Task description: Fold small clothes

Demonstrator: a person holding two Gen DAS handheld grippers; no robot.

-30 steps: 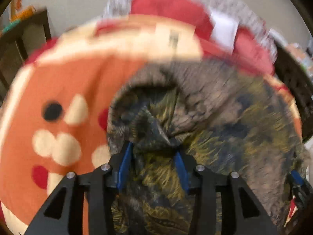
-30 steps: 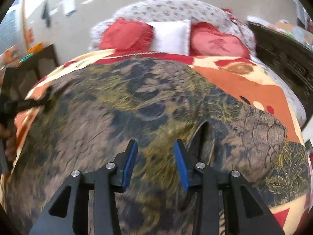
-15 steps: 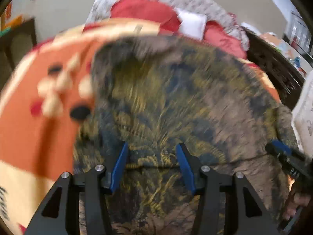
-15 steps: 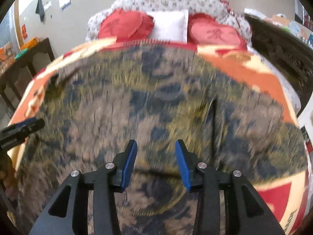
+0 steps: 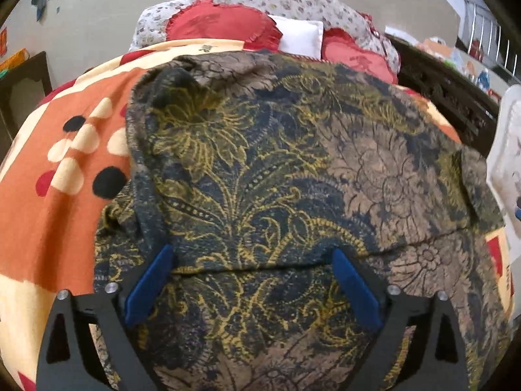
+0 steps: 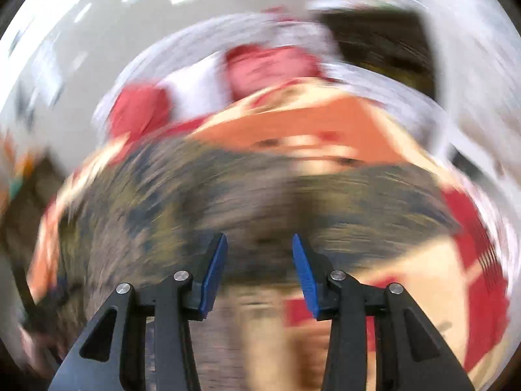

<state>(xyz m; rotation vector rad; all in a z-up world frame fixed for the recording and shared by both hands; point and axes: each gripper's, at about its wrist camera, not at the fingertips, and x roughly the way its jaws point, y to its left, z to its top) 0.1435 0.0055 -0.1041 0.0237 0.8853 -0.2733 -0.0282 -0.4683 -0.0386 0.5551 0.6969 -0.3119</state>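
Observation:
A dark garment (image 5: 260, 169) with a gold, navy and brown floral print lies spread on the bed. Its near part is folded over, with the fold edge running between my left gripper's blue pads. My left gripper (image 5: 252, 260) is wide open just above that edge and holds nothing. In the right wrist view everything is heavily blurred; the garment (image 6: 195, 195) shows as a dark band. My right gripper (image 6: 259, 247) is open and empty, near the garment's front edge.
The bed has an orange, cream and red blanket (image 5: 49, 179). Red cushions (image 5: 221, 26) and a white pillow (image 5: 301, 37) lie by the floral headboard. A dark carved wooden rail (image 5: 446, 88) runs along the right side. A dark cabinet (image 5: 19, 81) stands left.
The garment's far part has been brought over and laid flat. My left gripper has opened wider and let the cloth go. My right gripper is swinging fast, blurring its view.

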